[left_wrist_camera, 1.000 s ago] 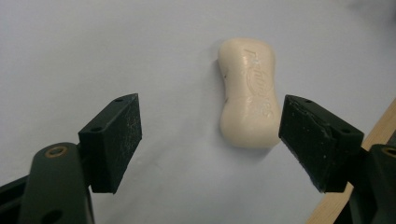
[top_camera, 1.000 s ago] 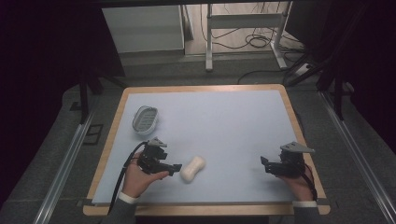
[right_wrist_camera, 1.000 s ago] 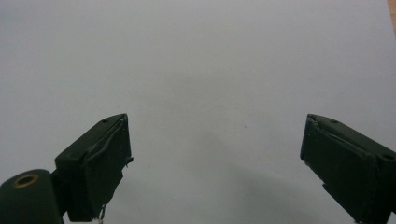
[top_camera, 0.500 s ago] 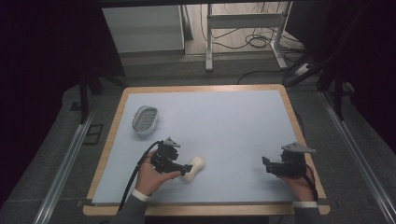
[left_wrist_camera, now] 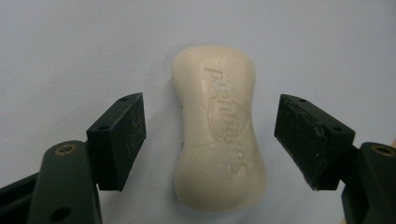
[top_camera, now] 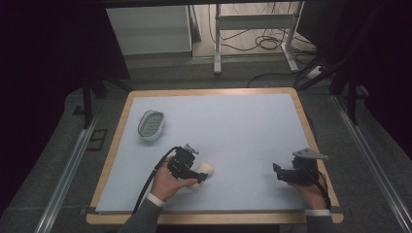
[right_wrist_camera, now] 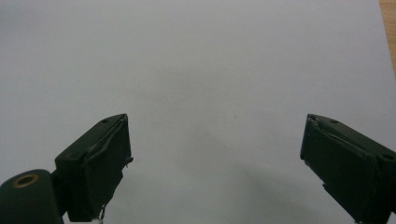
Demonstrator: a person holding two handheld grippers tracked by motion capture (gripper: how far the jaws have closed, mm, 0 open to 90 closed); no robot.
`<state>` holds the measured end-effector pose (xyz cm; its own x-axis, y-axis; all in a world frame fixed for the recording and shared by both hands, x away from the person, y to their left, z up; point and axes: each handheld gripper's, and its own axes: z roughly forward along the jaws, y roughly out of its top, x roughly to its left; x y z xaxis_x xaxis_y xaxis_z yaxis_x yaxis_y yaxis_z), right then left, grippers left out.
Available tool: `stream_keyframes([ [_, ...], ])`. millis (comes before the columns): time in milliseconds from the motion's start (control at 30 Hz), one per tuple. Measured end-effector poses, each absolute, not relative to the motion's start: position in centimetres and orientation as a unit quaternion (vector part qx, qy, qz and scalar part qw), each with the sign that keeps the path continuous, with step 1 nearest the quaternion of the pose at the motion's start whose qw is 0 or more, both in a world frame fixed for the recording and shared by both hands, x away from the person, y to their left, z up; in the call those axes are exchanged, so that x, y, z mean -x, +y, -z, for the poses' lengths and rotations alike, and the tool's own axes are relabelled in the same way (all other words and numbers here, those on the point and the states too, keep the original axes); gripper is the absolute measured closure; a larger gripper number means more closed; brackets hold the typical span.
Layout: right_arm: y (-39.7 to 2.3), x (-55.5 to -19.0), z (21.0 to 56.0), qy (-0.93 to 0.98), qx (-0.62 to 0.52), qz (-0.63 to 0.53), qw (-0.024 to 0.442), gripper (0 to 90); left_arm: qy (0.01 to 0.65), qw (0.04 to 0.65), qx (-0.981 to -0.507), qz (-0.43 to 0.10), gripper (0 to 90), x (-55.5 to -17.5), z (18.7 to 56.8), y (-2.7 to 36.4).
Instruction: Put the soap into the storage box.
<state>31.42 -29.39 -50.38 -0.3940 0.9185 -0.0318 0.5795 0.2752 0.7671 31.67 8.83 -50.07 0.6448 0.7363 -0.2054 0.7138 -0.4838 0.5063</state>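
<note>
A cream bar of soap [left_wrist_camera: 217, 126] with embossed lettering lies flat on the pale blue mat, lengthwise between the jaws of my left gripper [left_wrist_camera: 210, 140]. Those jaws stand open, one on each side of the bar, with a gap to each. In the high view the left gripper [top_camera: 194, 174] hangs over the soap [top_camera: 204, 171] near the front of the table. My right gripper [top_camera: 281, 174] rests at the front right, open with only bare mat between its jaws, as the right gripper view [right_wrist_camera: 215, 158] shows.
A grey oval soap dish [top_camera: 150, 124] with a slotted floor sits at the mat's left, behind the left hand. The wooden table rim [top_camera: 214, 91] frames the mat. Metal rails and cables lie on the floor beyond.
My left gripper has moved right and forward over the soap, so its jaws now straddle the bar. The right gripper has stayed put.
</note>
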Motion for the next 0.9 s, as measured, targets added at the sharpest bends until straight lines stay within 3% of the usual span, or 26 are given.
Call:
stream_keyframes([
  [433, -29.4, -31.4, 50.4, 0.759, -0.492, -0.345, 0.25, 8.3, 0.419, 0.23, -0.878, -0.021, 30.8, -32.1, 50.9, 7.0],
  [700, -29.3, -31.4, 50.4, 0.76, -0.492, -0.342, 0.252, 8.3, 0.415, 0.221, -0.882, -0.028, 48.4, -31.9, 50.9, 6.9],
  [900, -29.4, -31.4, 50.4, 0.758, -0.493, -0.343, 0.254, 8.3, 0.41, 0.225, -0.884, -0.03, 49.3, -31.9, 50.8, 7.2],
])
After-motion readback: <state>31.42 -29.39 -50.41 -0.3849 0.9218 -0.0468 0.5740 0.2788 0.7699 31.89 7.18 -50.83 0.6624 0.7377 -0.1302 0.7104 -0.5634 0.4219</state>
